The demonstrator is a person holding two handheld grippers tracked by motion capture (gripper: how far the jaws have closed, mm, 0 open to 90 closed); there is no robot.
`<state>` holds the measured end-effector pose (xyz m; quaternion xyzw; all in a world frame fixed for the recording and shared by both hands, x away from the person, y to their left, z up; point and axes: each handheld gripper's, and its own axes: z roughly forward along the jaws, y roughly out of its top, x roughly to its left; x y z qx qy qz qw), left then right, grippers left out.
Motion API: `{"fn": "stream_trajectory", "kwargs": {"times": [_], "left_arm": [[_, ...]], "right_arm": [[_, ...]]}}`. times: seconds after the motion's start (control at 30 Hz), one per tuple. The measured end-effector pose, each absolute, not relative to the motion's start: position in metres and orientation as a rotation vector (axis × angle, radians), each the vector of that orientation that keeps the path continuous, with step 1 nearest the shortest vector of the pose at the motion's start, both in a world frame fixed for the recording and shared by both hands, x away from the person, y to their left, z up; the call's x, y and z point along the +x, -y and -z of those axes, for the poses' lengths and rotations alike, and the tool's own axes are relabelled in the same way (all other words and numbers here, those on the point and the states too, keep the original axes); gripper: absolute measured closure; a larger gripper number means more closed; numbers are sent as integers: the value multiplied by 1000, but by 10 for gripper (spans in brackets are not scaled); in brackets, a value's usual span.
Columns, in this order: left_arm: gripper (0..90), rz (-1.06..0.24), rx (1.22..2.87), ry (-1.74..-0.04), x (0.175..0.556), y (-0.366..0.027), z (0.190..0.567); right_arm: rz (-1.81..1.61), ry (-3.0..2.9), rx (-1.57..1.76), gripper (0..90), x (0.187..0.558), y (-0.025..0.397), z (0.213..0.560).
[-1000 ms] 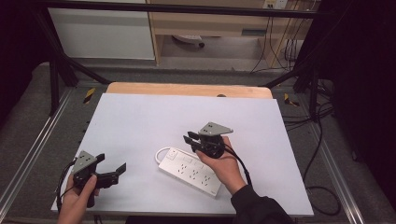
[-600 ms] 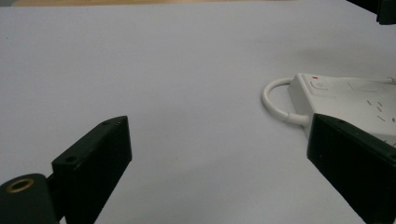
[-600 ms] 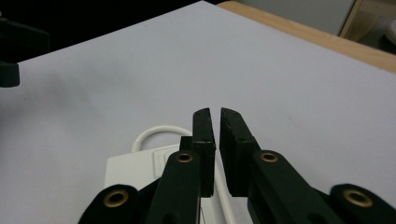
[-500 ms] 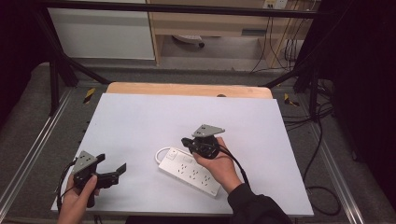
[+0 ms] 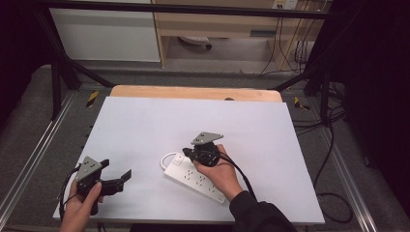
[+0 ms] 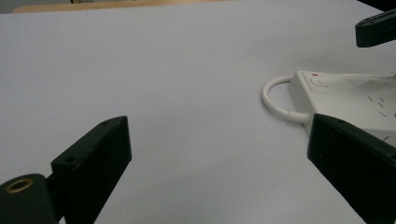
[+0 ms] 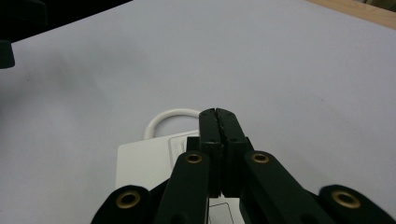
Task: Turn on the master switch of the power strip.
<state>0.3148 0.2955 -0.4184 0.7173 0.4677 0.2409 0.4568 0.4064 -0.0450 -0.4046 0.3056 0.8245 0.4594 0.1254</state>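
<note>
White power strip (image 5: 195,176) lies near the tabletop's front edge; the right gripper (image 5: 187,152), fingers pressed together, has dipped onto its switch end, apparently pressing the button. Left gripper (image 5: 120,177) waits, fingers spread.

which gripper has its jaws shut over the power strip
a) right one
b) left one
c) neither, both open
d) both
a: in the right gripper view the right gripper has its two black jaws pressed together above the switch end of the white power strip, while the left gripper has its jaws spread wide apart, off to the side over the bare table.
</note>
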Motion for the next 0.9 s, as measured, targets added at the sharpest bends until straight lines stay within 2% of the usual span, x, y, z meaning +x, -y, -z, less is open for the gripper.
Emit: {"fn": "stream_trajectory", "kwargs": {"times": [0.9], "left_arm": [[64, -596, 1779, -1146, 315, -295, 419]], "right_arm": [[-1276, -2472, 958, 900, 414, 34, 419]]}}
